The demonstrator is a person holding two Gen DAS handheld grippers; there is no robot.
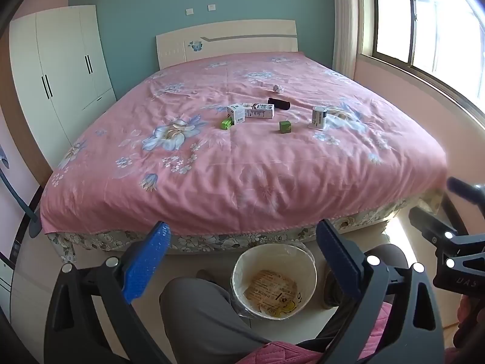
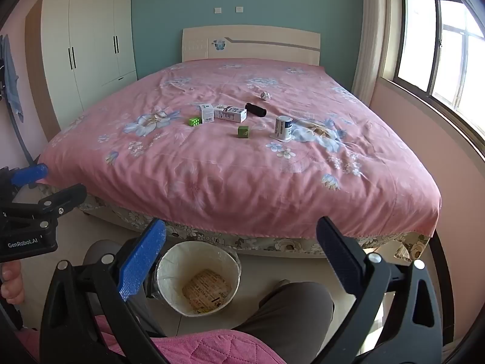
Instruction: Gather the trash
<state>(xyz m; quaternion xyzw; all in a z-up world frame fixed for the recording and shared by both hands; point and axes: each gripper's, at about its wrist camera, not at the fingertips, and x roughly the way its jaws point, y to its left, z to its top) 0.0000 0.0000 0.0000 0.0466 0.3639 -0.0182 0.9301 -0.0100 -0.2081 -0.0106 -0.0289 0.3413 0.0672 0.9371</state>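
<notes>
Trash bin stands on the floor just in front of the bed's foot, between the person's knees. It is a pale round bin with a clear plastic liner, and a flat piece of printed yellowish packaging lies on its bottom.

On the pink flowered bedspread the loose items sit in a cluster toward the middle of the bed. A white carton lies on its side, touching a smaller white box at its left end. Just beside that box is a bright green studded cube, and a darker green cube rests apart, nearer the foot. A black cylinder lies behind the carton, and a crumpled paper ball sits farther back. A white and blue can stands upright on a small white card, to the right of the others.

Both tools are held low over the lap, tilted down toward the bin. The left claw has its blue pads spread wide with nothing between them, and the bin shows in the gap below. The right claw is likewise spread wide and holds nothing. All the bed items lie well apart from both claws, up the bed beyond the fingertips.
</notes>
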